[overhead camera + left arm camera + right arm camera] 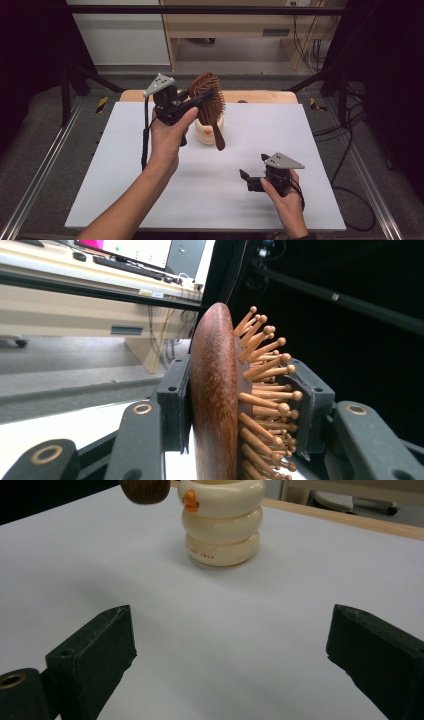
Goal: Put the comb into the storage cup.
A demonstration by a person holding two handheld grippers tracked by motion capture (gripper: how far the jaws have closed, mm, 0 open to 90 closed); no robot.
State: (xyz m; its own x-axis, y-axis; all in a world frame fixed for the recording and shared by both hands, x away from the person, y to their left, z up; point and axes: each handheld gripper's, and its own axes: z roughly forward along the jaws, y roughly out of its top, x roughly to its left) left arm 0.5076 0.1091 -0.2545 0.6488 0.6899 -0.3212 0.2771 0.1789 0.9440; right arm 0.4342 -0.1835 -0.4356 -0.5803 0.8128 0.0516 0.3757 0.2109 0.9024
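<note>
Your left hand-held gripper (192,100) is clamped on the wooden hairbrush (210,102), one pad on the smooth brown back, the other against the bristle side, as the left gripper view shows. The brush hangs in the air, handle pointing down, just over the cream ringed cup (207,131) at the back of the white desk (125,175). Your right hand-held gripper (252,170) sits low near the desk's front right, jaws spread wide with nothing between them, aimed toward the cup.

White table (125,190) with cream ringed holder (208,131) on it.
</note>
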